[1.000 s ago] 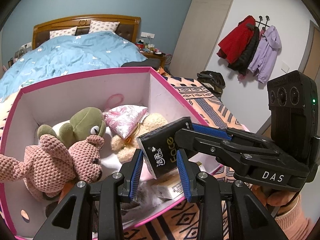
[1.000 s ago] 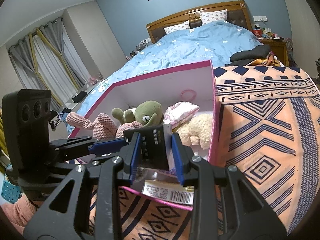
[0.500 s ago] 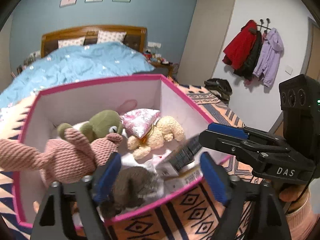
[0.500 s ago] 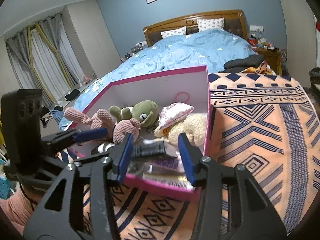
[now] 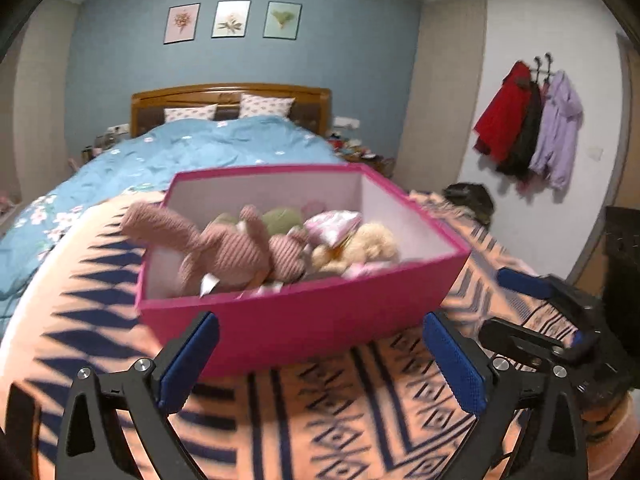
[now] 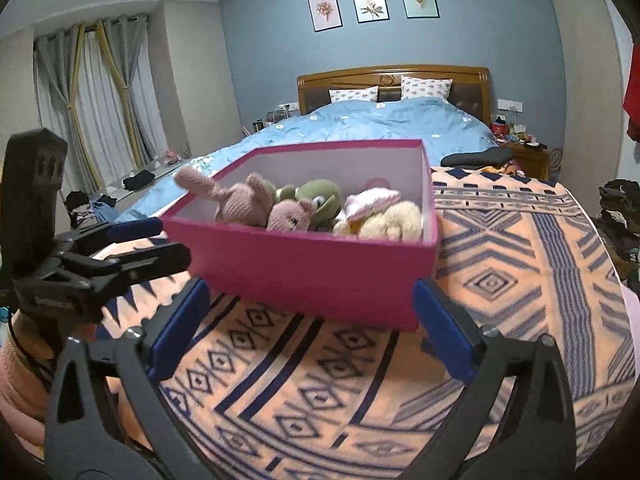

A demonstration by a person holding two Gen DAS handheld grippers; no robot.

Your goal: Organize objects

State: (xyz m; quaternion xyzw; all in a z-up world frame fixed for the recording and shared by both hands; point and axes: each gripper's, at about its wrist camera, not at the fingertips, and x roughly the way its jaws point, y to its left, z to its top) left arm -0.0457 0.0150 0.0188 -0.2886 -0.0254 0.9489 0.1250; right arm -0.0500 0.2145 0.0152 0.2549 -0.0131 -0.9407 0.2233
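A pink box sits on the patterned blanket and holds a pink knitted rabbit, a green frog plush, a pink pouch and a cream plush. My left gripper is open and empty, in front of the box's near wall. My right gripper is open and empty, also in front of the box. The right gripper shows at the right of the left wrist view; the left gripper shows at the left of the right wrist view.
The orange and navy patterned blanket covers the bed's foot. A blue duvet and wooden headboard lie behind. Coats hang on the right wall. Clothes lie at the right edge.
Both grippers let go of the black packet, opened wide and pulled back from inside the box to in front of it. The packet is now out of sight in the box.
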